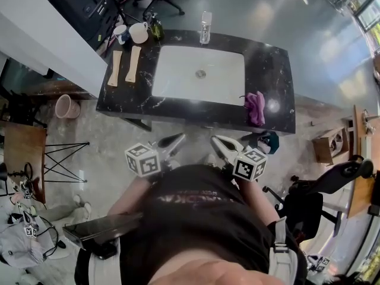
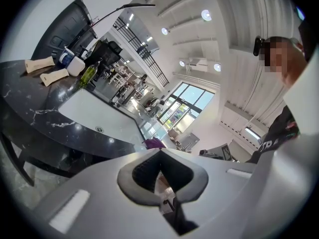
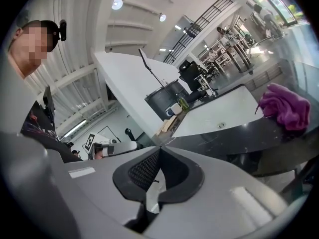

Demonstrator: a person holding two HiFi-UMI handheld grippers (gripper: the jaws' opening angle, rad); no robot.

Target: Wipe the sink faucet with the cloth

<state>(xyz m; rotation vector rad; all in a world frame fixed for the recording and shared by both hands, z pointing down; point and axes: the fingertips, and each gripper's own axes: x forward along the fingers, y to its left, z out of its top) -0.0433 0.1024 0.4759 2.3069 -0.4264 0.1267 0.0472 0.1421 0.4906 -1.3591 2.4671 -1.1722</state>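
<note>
A purple cloth (image 1: 256, 107) lies bunched on the right end of the black marble counter (image 1: 273, 70), beside the white sink (image 1: 178, 79). It also shows in the right gripper view (image 3: 286, 108) and as a small patch in the left gripper view (image 2: 153, 143). A clear upright item (image 1: 205, 27) stands behind the basin; I cannot tell if it is the faucet or a bottle. My left gripper (image 1: 178, 139) (image 2: 159, 151) and right gripper (image 1: 217, 140) (image 3: 159, 148) hover side by side in front of the counter's near edge. Both are shut and hold nothing.
Two wooden pieces (image 1: 123, 67), two mugs (image 1: 132, 32) and a green bottle (image 1: 155, 28) sit on the counter's left end. A pink bucket (image 1: 66, 106) and a black-framed stand (image 1: 62, 159) are on the floor at the left. A black chair (image 1: 332, 180) stands at the right.
</note>
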